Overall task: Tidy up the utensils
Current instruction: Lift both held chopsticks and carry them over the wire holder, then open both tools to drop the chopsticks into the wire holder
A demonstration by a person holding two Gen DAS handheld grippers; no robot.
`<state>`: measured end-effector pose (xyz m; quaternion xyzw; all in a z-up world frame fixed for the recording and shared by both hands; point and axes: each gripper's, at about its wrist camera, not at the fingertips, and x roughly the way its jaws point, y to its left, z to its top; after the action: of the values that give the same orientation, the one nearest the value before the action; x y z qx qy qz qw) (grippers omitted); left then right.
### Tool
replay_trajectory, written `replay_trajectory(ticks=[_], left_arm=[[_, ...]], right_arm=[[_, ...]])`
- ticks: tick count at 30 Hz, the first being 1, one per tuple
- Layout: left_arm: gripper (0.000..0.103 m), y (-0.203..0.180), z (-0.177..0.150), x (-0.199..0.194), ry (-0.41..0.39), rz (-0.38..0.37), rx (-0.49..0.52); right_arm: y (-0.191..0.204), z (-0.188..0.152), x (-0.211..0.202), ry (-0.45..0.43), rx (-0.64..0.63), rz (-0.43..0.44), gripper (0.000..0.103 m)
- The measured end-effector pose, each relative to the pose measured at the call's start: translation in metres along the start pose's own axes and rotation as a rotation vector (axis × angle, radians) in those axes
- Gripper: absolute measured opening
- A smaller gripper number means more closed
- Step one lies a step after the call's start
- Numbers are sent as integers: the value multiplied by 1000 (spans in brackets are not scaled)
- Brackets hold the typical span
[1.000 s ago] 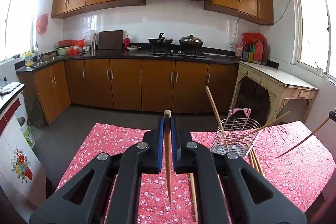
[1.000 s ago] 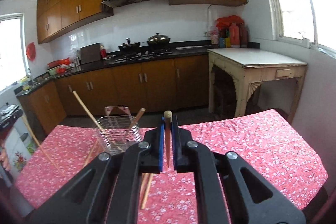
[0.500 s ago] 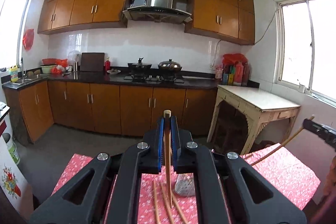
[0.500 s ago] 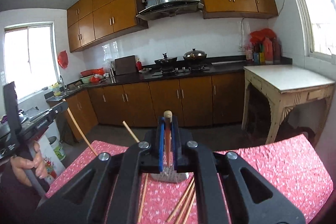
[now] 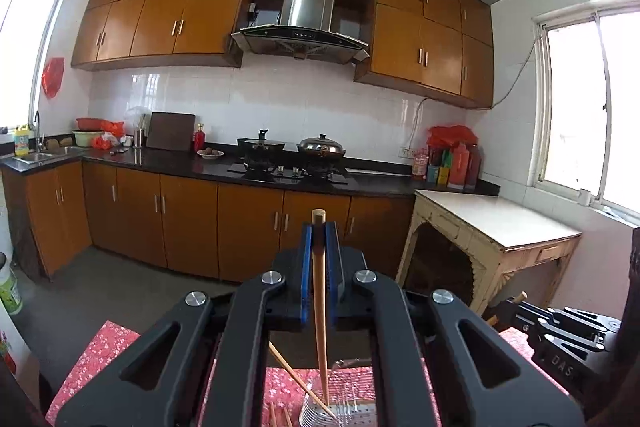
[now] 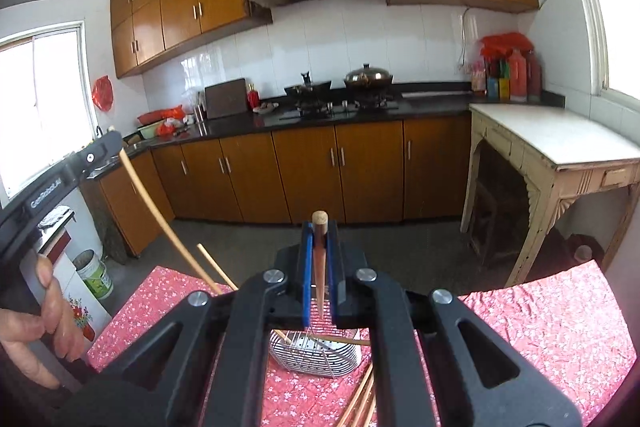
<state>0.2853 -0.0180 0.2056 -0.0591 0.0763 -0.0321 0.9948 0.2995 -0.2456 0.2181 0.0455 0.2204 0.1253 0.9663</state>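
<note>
My left gripper (image 5: 319, 227) is shut on a wooden chopstick (image 5: 320, 307) that hangs down between its blue pads, its lower tip reaching into the wire basket (image 5: 344, 413). Another chopstick (image 5: 296, 373) leans in that basket. My right gripper (image 6: 319, 227) is shut on a darker chopstick (image 6: 319, 267), held above the wire basket (image 6: 316, 353) on the red floral tablecloth (image 6: 540, 327). In the right wrist view the left gripper (image 6: 102, 147) shows at the left with its pale chopstick (image 6: 160, 219) slanting down toward the basket. The right gripper (image 5: 560, 331) shows low right in the left wrist view.
Loose chopsticks (image 6: 360, 399) lie on the cloth in front of the basket. A hand (image 6: 36, 331) grips the left tool's handle. A white-topped side table (image 6: 560, 135) stands to the right and kitchen cabinets (image 6: 304, 167) behind. A bucket (image 6: 94, 273) sits on the floor.
Both grippers have risen and come in over the basket from either side, each still shut on its chopstick. The basket now sits low in both views.
</note>
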Motion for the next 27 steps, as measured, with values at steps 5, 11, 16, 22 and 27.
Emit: replay_trajectory(ticks=[5,11,16,22,27], left_arm=[[7,-2,-19,26,42,6,-7],[7,0,-38,52,110,10,-23],[7,4,-45,63,150,21,-16],[7,8,-44,64,168,35,-15],[7,21,-37,50,155,55,-21]], right_arm=[[-12,-8,26,48,34,19,7],[-23,-19,47,97,60,33,7],[-30,-26,64,136,88,32,7],[-32,-33,72,143,71,-30,25],[-43,-33,55,105,83,-80,36]])
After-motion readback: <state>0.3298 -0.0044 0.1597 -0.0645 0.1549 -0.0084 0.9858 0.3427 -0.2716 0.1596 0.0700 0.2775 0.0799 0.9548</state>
